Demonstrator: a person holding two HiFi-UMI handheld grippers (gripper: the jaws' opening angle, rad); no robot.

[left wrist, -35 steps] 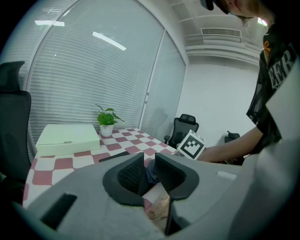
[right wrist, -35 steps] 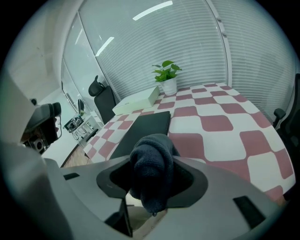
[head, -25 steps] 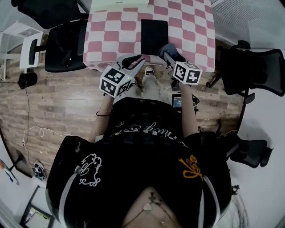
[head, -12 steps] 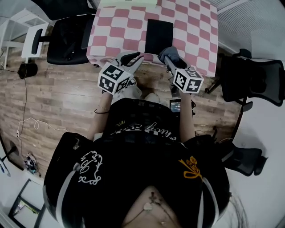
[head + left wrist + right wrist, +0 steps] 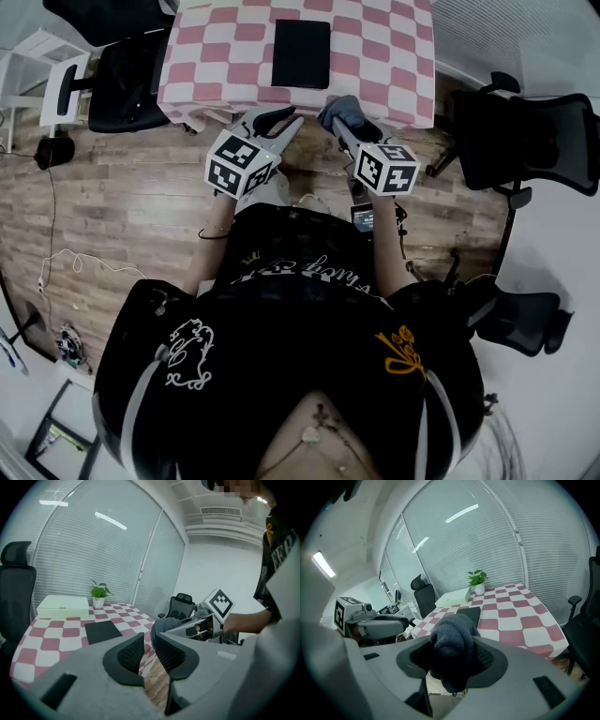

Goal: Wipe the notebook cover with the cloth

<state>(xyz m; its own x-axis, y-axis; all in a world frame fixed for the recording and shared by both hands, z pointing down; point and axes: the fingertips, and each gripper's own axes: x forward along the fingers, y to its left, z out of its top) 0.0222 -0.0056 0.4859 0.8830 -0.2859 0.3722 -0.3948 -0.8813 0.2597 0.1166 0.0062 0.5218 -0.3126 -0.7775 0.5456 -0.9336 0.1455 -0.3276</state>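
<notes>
Most likely an office meeting room. Black swivel chairs [image 5: 534, 141] left and right of a checkered table [image 5: 389, 47]. Blinds [image 5: 543, 550] behind glass walls [image 5: 70, 545].

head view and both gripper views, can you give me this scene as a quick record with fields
notebook: black, closed, flat on the checked table
cloth: dark, bunched, clamped in the right tongs, held off the notebook near the table's front edge
left tongs: narrowly apart, nothing between them, beside the right tongs
wiping: not yet begun
far end of table: white box, potted plant
</notes>
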